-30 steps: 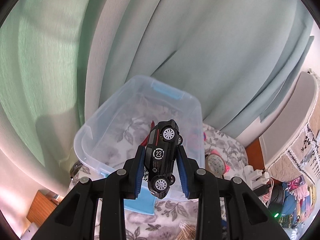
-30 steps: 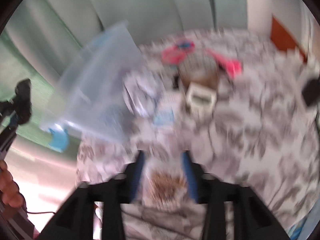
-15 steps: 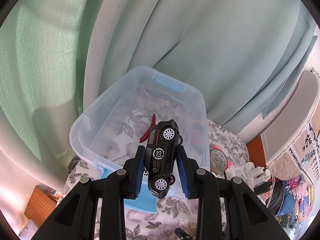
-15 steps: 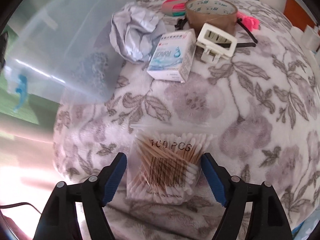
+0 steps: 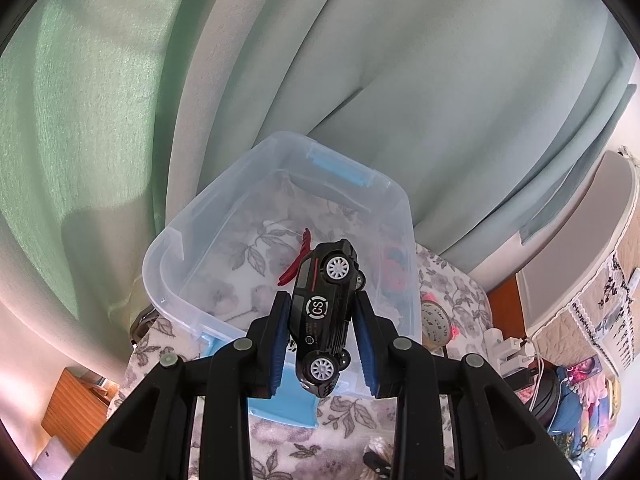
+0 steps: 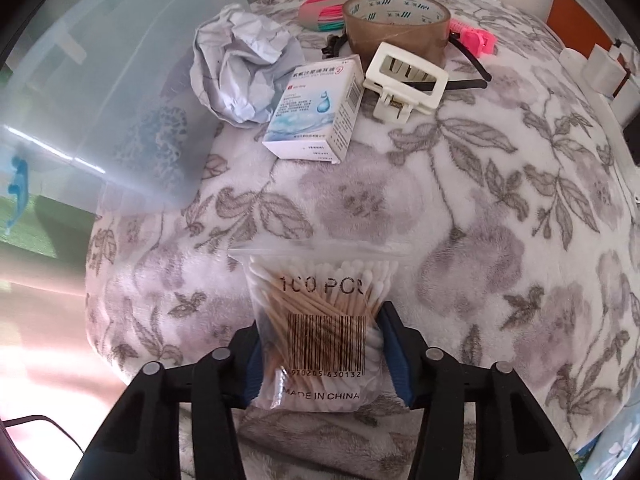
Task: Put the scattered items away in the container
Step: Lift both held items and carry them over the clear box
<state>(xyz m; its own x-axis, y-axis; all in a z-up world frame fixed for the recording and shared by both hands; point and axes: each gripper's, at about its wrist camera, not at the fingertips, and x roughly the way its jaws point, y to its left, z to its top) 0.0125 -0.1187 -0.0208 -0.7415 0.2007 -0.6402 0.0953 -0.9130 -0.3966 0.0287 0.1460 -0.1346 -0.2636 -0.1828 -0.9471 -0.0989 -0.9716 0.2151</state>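
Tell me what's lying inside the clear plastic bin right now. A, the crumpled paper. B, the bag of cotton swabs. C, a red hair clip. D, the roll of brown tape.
C: the left wrist view shows a red hair clip on the floor of the clear bin, while the tape, crumpled paper and swab bag are out on the blanket.

One clear bin [image 5: 280, 208], holding one red clip [image 5: 296, 258]. One black toy car [image 5: 326, 312]. One bag of cotton swabs [image 6: 320, 320]. One small box [image 6: 316, 112]. One crumpled paper [image 6: 240, 64]. One tape roll [image 6: 396, 20]. One white hair claw [image 6: 404, 80]. One pink clip [image 6: 476, 38]. One pink-and-green item [image 6: 320, 12], unclear.
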